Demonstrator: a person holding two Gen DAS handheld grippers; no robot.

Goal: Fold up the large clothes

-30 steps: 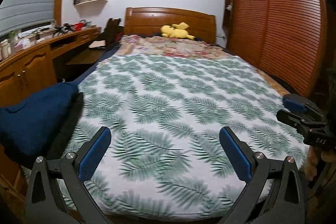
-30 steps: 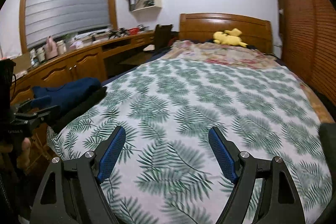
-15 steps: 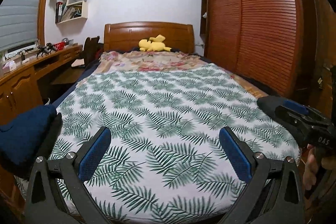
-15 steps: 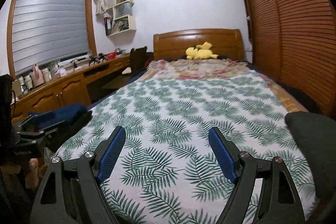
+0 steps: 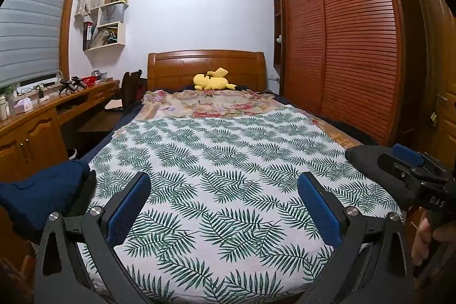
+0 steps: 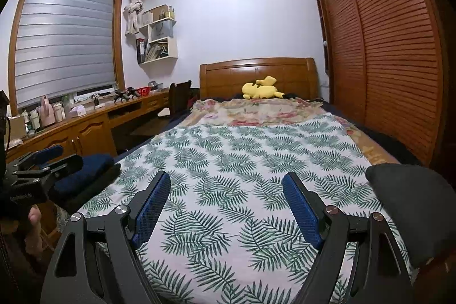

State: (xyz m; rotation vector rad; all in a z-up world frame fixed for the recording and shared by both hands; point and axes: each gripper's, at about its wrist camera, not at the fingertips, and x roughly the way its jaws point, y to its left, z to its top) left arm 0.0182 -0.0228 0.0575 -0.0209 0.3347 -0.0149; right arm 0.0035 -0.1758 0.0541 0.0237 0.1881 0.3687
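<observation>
A folded navy garment (image 5: pixel 42 193) lies on a black one at the bed's near left corner; it also shows in the right wrist view (image 6: pixel 85 170). A dark grey garment (image 6: pixel 413 204) lies at the near right corner, also seen in the left wrist view (image 5: pixel 367 164). My left gripper (image 5: pixel 223 207) is open and empty above the foot of the leaf-print bedspread (image 5: pixel 228 161). My right gripper (image 6: pixel 226 204) is open and empty above the same spread (image 6: pixel 242 161). Each gripper shows in the other's view, the right one (image 5: pixel 413 170) and the left one (image 6: pixel 37 170).
A yellow plush toy (image 5: pixel 212 80) lies by the wooden headboard (image 5: pixel 205 64). A long wooden desk (image 6: pixel 85 118) with small items runs along the left wall under the window. A louvred wardrobe (image 5: pixel 356 47) stands on the right.
Both grippers have tilted upward, so more wall and ceiling show. The garments at the bed's corners sit lower in view. Jaws stay open.
</observation>
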